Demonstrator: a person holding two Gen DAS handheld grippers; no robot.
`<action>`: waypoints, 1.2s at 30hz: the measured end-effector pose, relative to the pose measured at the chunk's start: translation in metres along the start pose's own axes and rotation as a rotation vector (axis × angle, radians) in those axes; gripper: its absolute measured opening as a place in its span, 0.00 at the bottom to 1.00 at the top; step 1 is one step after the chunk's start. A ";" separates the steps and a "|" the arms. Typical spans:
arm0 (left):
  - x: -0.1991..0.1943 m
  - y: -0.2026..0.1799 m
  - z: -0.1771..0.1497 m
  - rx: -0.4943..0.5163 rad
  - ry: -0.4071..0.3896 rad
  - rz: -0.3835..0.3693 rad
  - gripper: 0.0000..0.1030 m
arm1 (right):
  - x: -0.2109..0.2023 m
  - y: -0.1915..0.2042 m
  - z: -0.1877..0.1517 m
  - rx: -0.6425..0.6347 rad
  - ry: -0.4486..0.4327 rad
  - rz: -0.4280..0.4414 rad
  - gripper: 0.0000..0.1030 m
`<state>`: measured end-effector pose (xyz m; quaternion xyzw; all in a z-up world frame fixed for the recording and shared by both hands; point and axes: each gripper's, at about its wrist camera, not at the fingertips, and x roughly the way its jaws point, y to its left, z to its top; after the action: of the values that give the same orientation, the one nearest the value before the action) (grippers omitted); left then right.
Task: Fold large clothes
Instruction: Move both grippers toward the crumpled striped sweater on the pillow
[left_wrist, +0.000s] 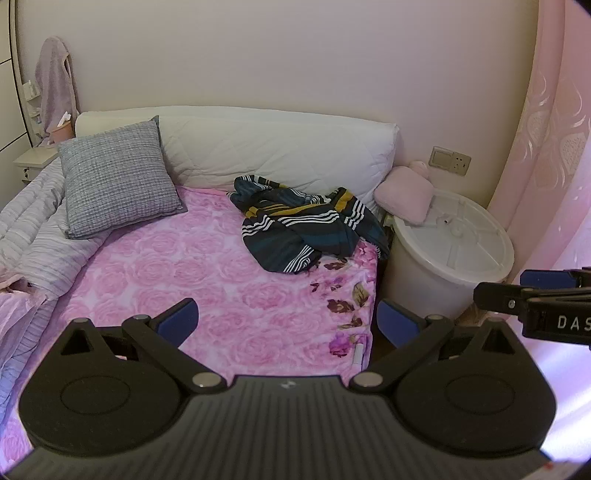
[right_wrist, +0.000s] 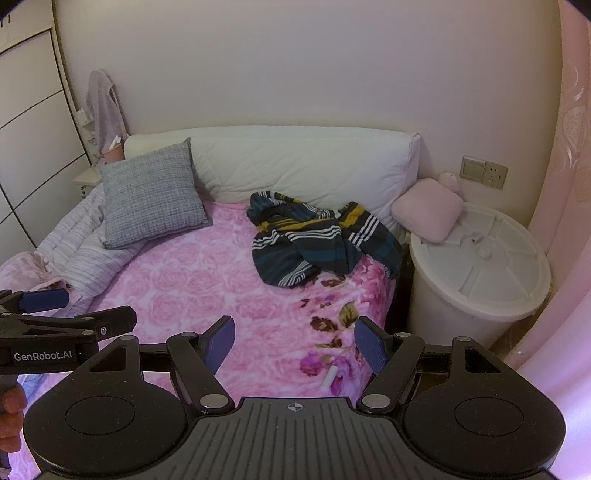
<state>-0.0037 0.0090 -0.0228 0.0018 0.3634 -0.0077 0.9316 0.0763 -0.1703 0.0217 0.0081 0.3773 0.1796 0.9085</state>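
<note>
We stand at the foot of the bed (right_wrist: 207, 295), and the striped garment (right_wrist: 317, 243) lies far from us, crumpled in a heap near the right edge of the pink blanket (left_wrist: 192, 273), just in front of the long white pillow (left_wrist: 280, 151). One part of it hangs a little over the side, toward the white bin (right_wrist: 476, 273).

Our left gripper (left_wrist: 288, 317) has its jaws spread wide, with nothing between them. Our right gripper (right_wrist: 294, 341) is also spread and empty. Both point down toward the blanket, well apart from the cloth.

The step now, as we judge it, is to reach the garment and take it. To do this well, we think we should bring both grippers forward together and look for two clear points, such as the shoulders or the hem, not the middle of the heap. The folds hide where the sleeves are, so we cannot yet tell which edge is which. We should pinch only one layer at each side, then lift and pull the garment toward the free middle of the bed, away from the grey cushion (right_wrist: 151, 192), where it can be spread flat.
</note>
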 end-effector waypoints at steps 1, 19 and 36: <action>0.001 0.000 0.000 0.000 0.000 -0.001 0.99 | 0.000 0.000 0.000 0.000 0.000 -0.001 0.67; 0.007 0.006 0.010 0.005 0.016 -0.011 0.99 | 0.005 0.005 0.002 0.010 0.009 -0.013 0.67; 0.027 0.020 0.024 -0.009 0.040 0.010 0.99 | 0.030 0.009 0.017 -0.008 0.033 0.003 0.67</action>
<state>0.0325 0.0289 -0.0232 -0.0006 0.3821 -0.0013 0.9241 0.1044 -0.1503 0.0147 0.0021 0.3914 0.1826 0.9019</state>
